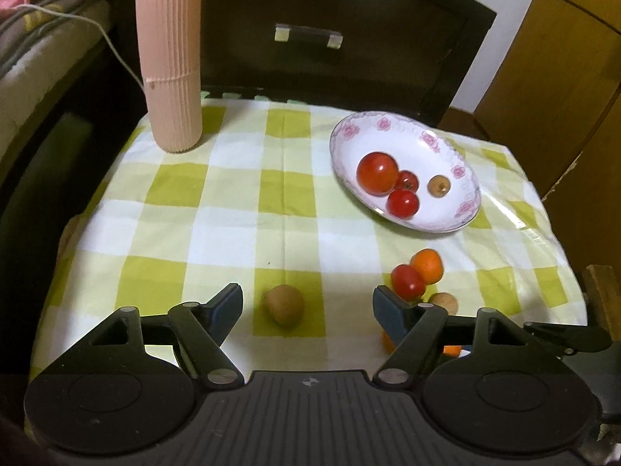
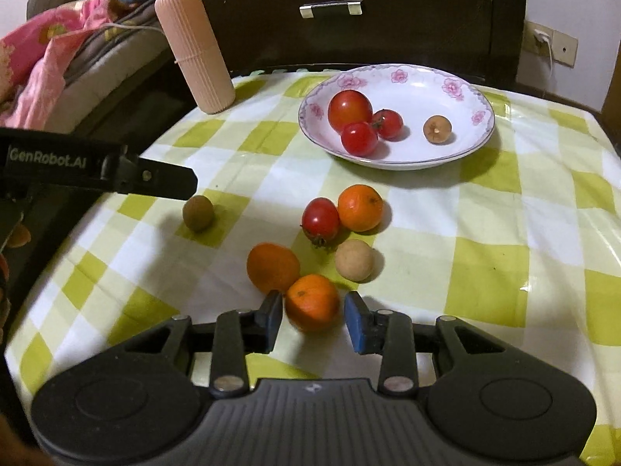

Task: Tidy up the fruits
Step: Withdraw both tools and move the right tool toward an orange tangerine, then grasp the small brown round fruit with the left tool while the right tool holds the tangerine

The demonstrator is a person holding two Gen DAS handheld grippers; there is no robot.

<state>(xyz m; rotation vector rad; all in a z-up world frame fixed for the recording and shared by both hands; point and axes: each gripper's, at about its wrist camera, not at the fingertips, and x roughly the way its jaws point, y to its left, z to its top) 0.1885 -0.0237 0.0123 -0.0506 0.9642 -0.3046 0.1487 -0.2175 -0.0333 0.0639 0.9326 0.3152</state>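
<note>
A white flowered plate (image 1: 349,132) (image 2: 458,89) at the back right holds one large tomato (image 2: 349,110), two small tomatoes and a brown round fruit (image 2: 437,128). My left gripper (image 1: 307,293) is open wide, and a brown kiwi-like fruit (image 1: 284,305) (image 2: 198,213) lies on the cloth between its fingers, untouched. My right gripper (image 2: 312,303) stands narrowly open around an orange (image 2: 312,302) that rests on the cloth; thin gaps show at both pads. Near it lie a second orange (image 2: 273,267), a third orange (image 2: 360,207), a tomato (image 2: 320,218) and a tan round fruit (image 2: 354,260).
A tall pink ribbed container (image 1: 169,62) (image 2: 196,48) stands at the back left of the green-checked tablecloth (image 1: 217,209). A dark cabinet with a drawer handle (image 1: 308,35) is behind. A bed with bedding (image 2: 42,62) is to the left. The table's edges drop off left and right.
</note>
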